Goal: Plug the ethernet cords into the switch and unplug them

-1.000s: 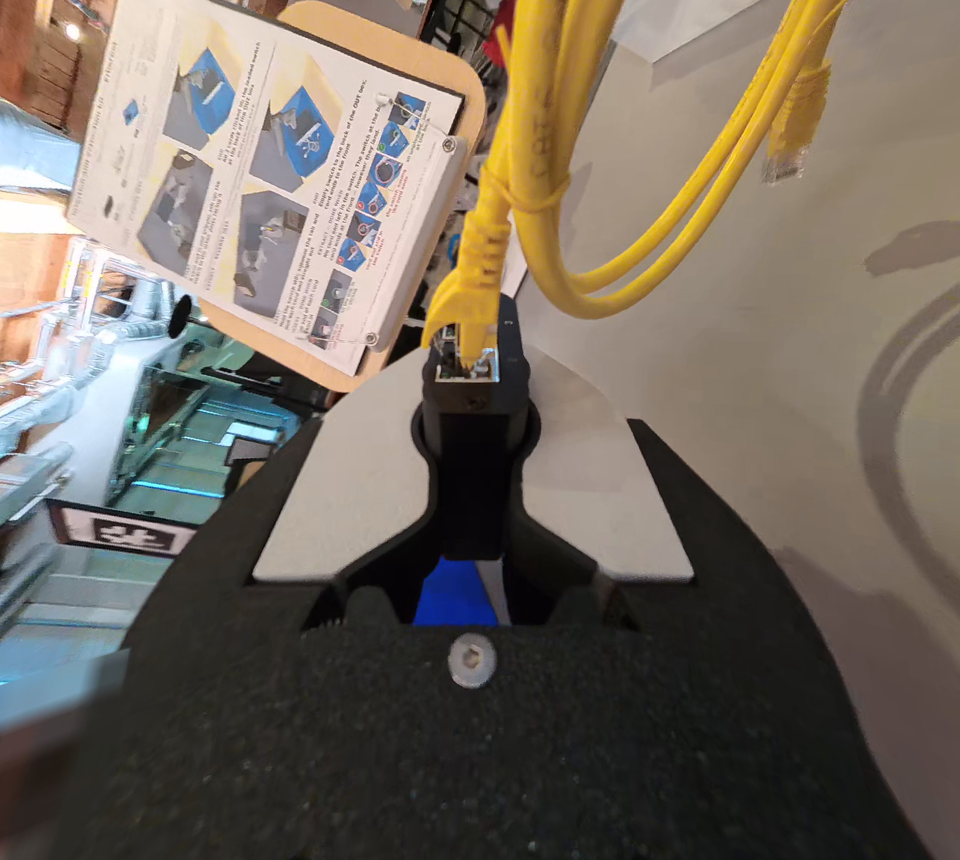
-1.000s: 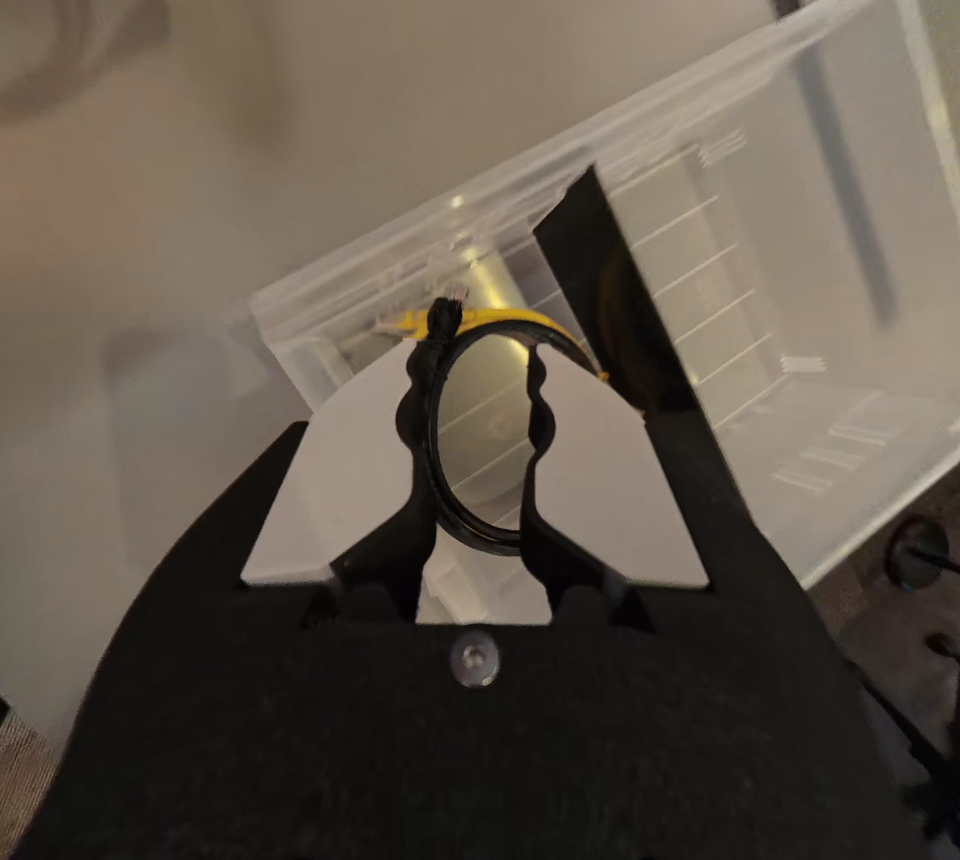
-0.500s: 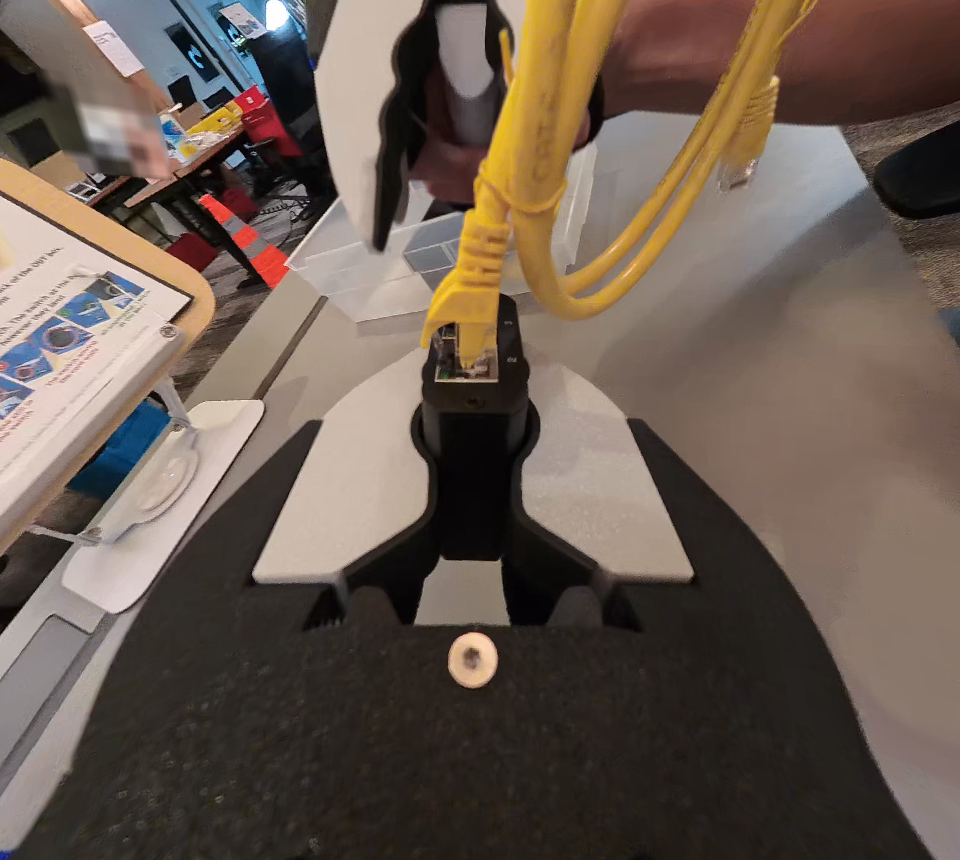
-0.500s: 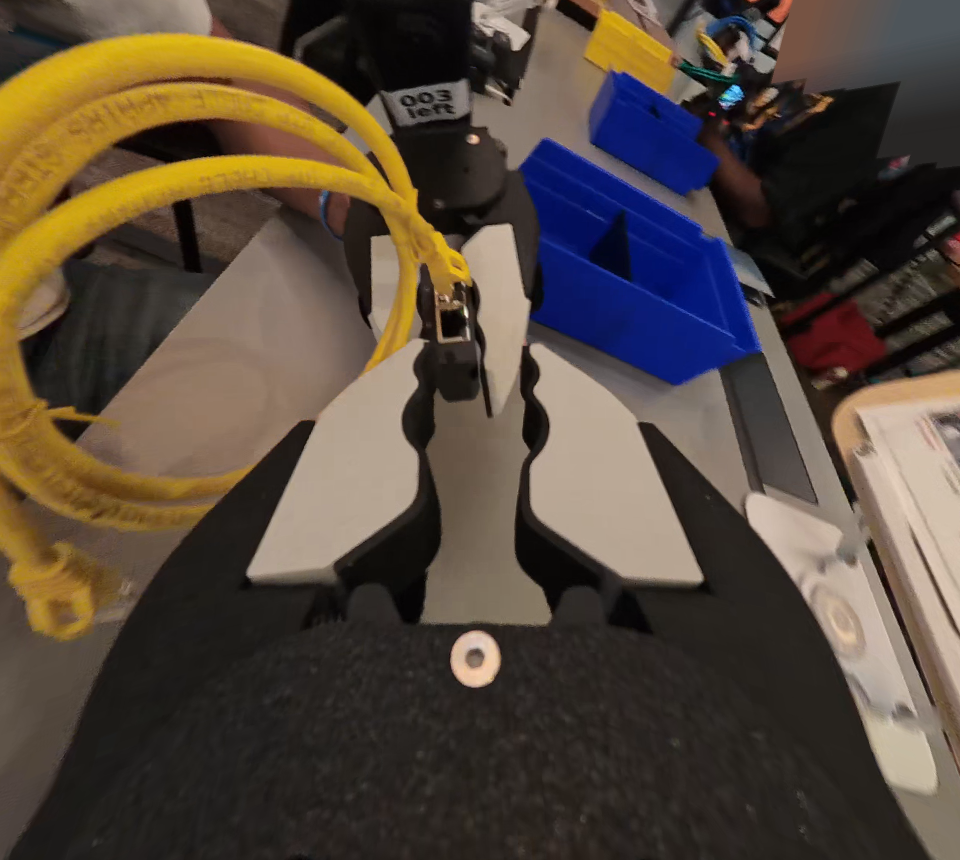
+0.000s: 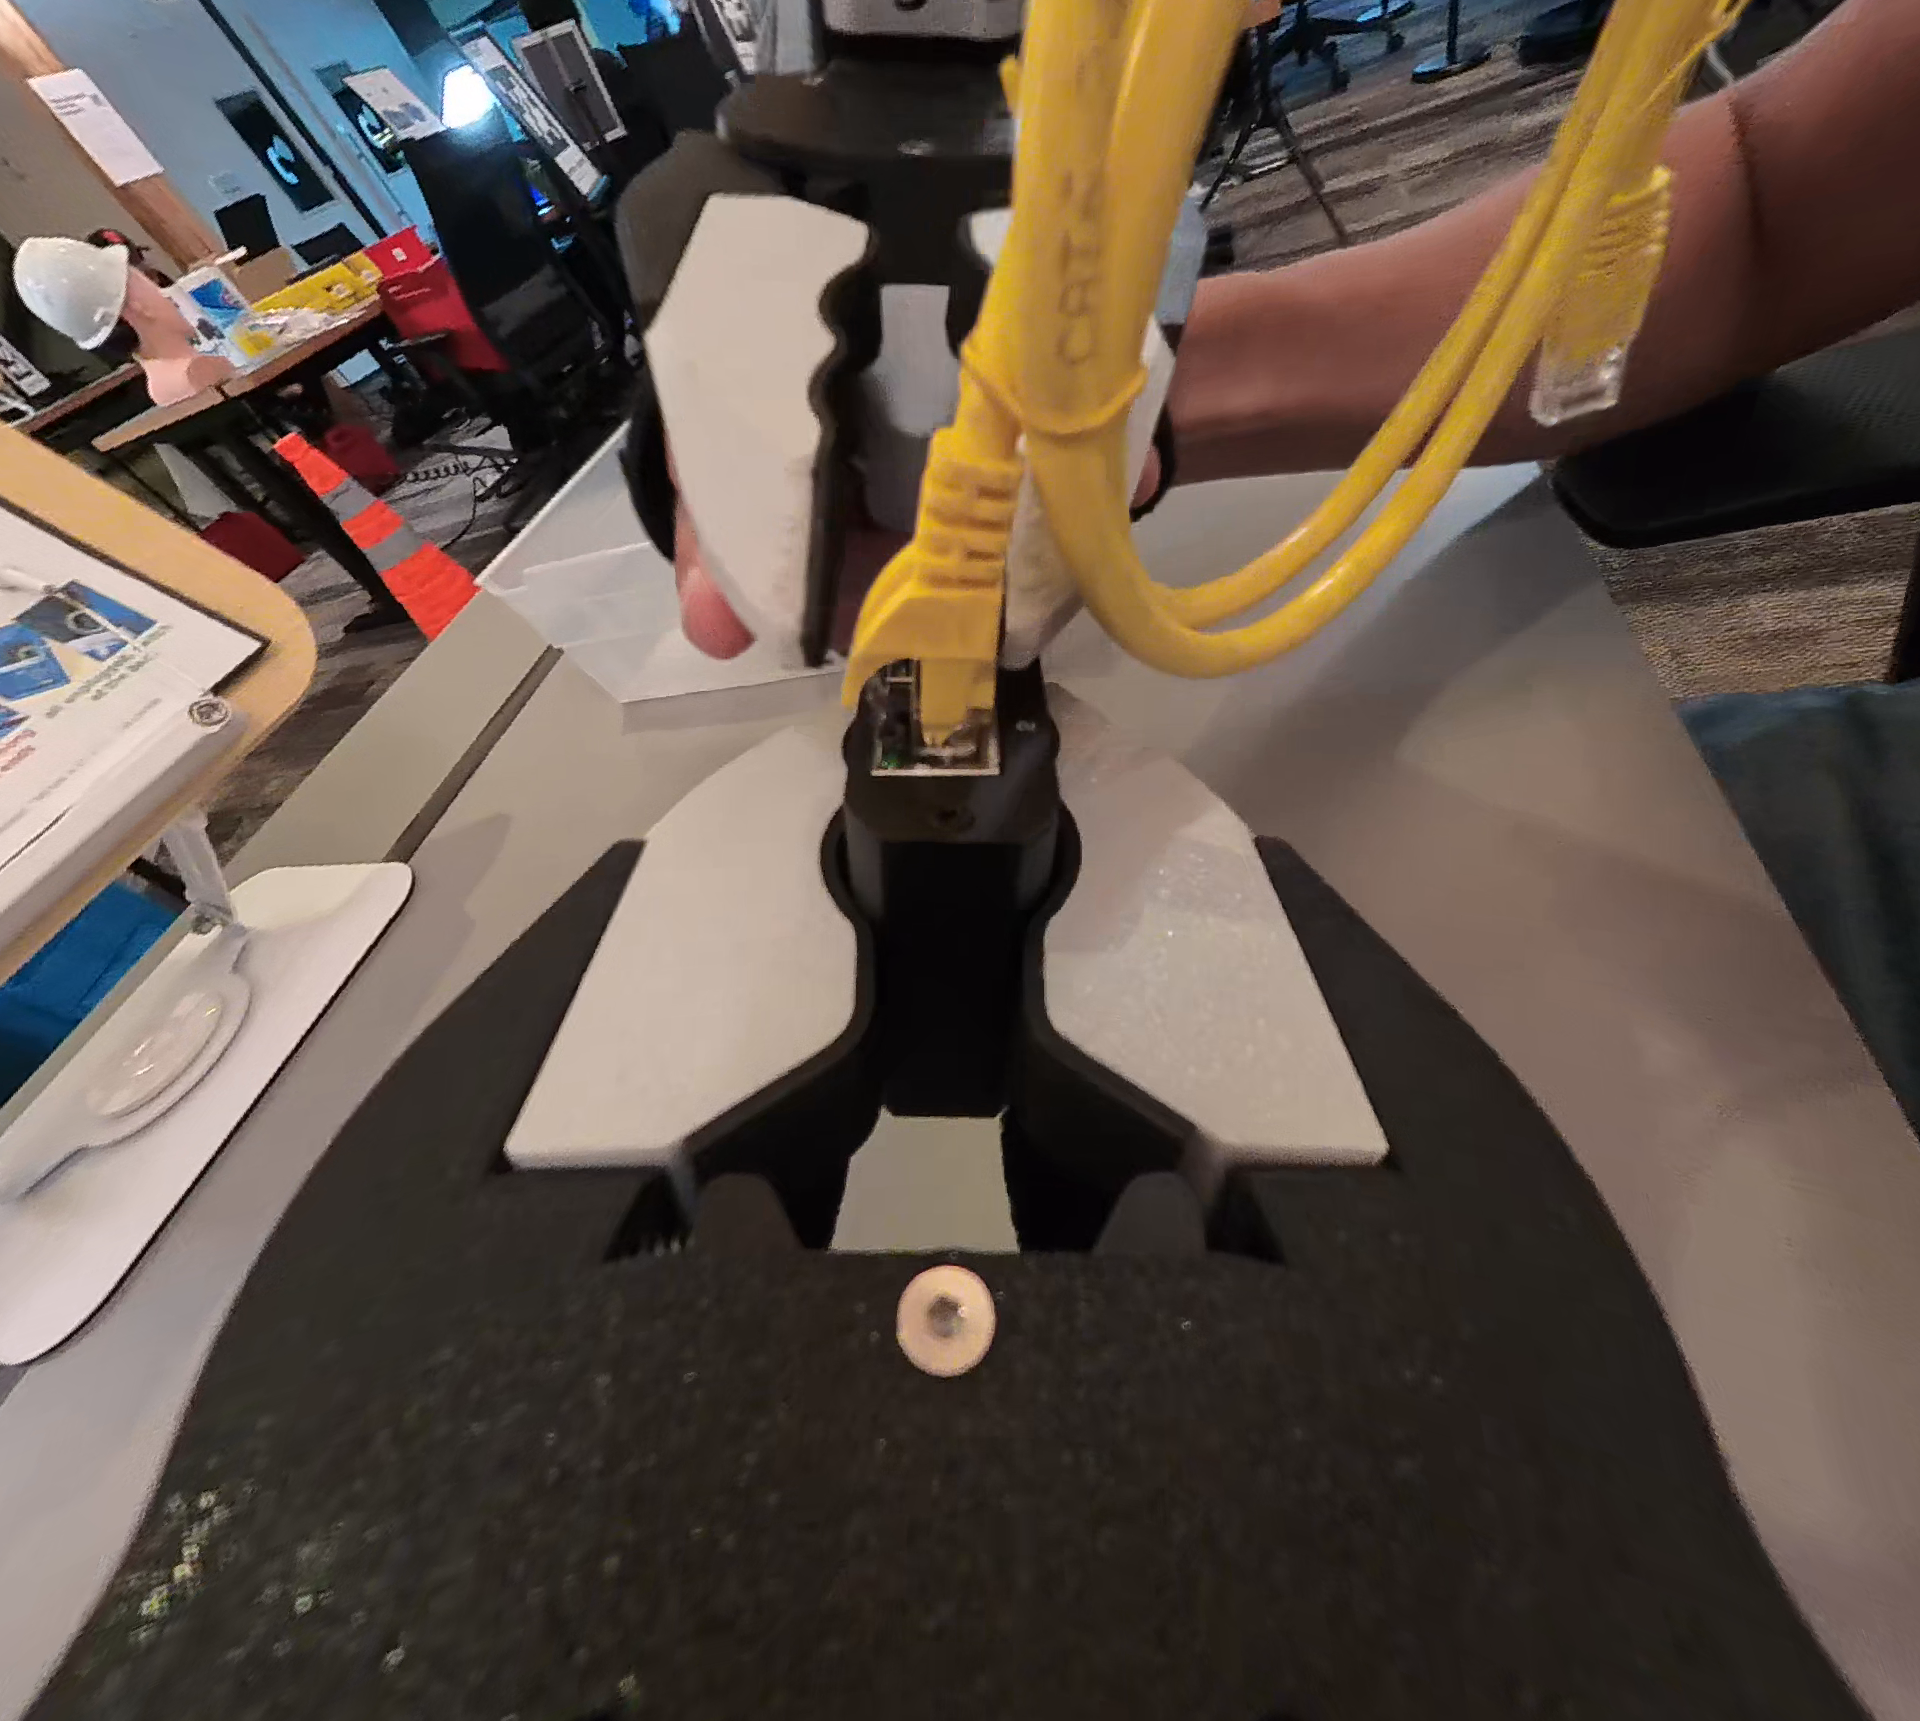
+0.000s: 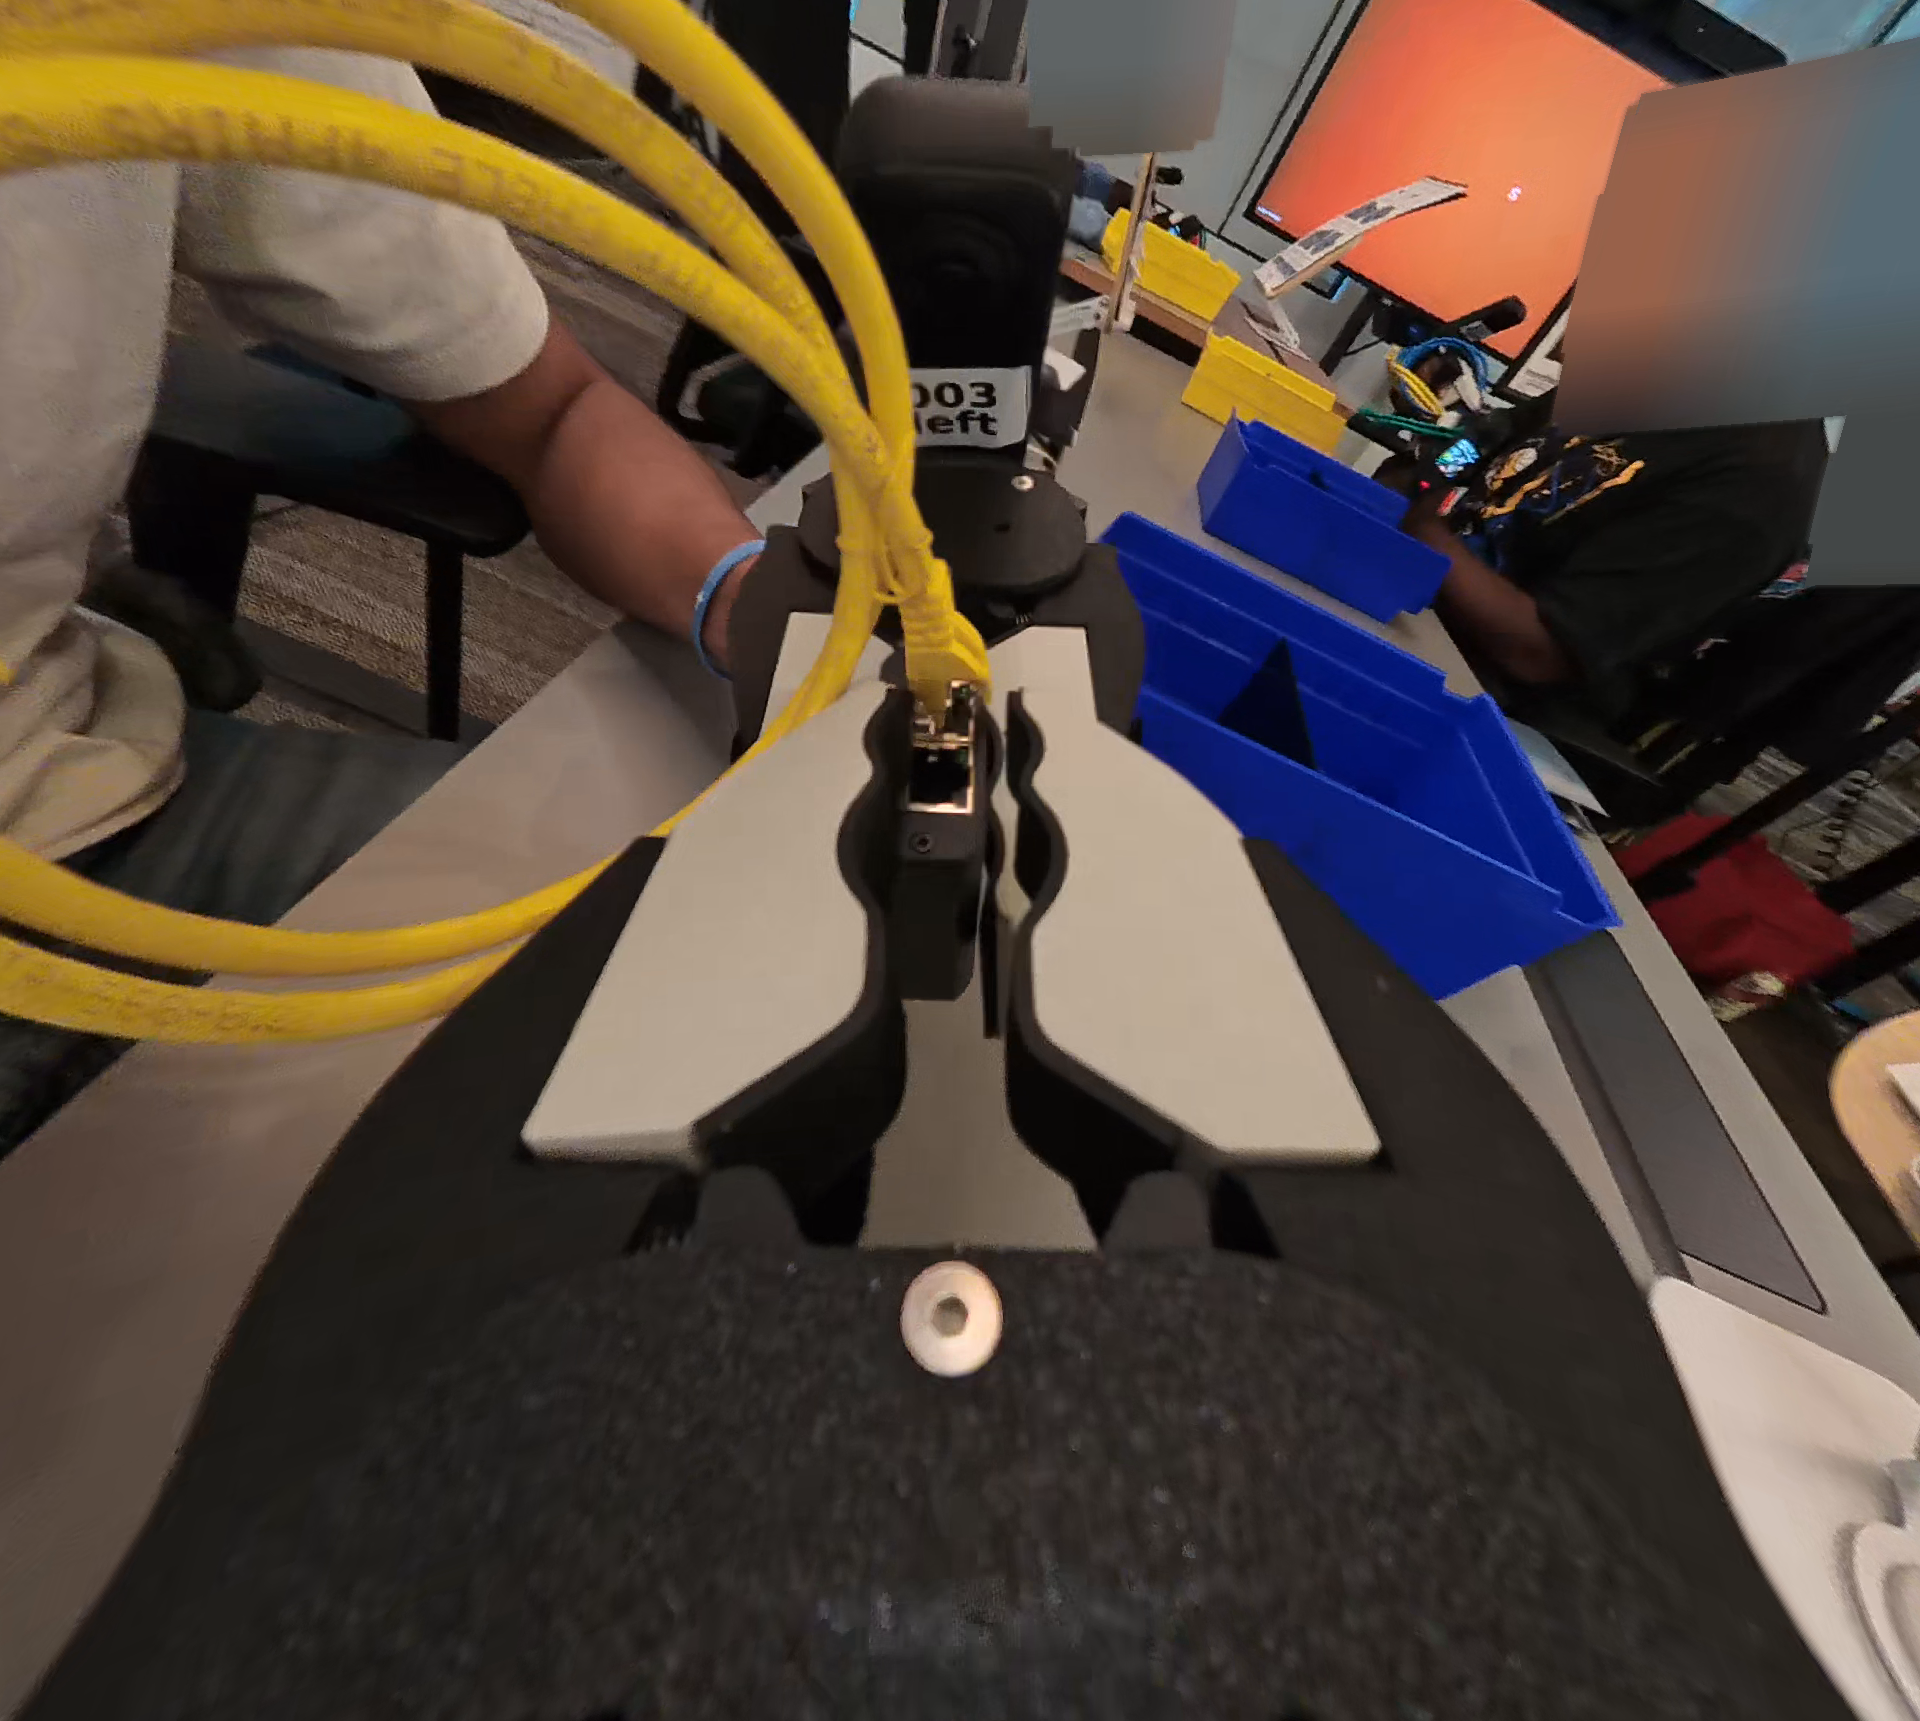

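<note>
My left gripper (image 5: 945,767) is shut on a small black switch (image 5: 951,944) and holds it above the grey table (image 5: 1455,840). A yellow ethernet plug (image 5: 945,549) sits in one port; the port beside it is empty (image 6: 940,788). The yellow cord (image 5: 1081,165) loops upward in a tied coil, and its free plug (image 5: 1584,341) hangs at the right. My right gripper (image 6: 948,700) faces the left one, and its fingers flank the plug (image 6: 935,632) just above the switch (image 6: 935,902). One pad (image 5: 1039,601) lies against the plug. A narrow gap shows at the other pad (image 5: 816,549).
A clear plastic box (image 5: 623,611) lies on the table behind the switch. An instruction board on a white stand (image 5: 104,632) is at the left. Two blue bins (image 6: 1351,788) stand on the table's far side. A person's forearm (image 5: 1455,300) reaches in from the right. The left gripper's tips are roughly 6 centimeters from the right gripper's.
My right gripper left the clear box, swung round to face the left gripper and closed in on the plug, its jaws narrowing. My left gripper turned from the board toward the table, still holding the switch.
</note>
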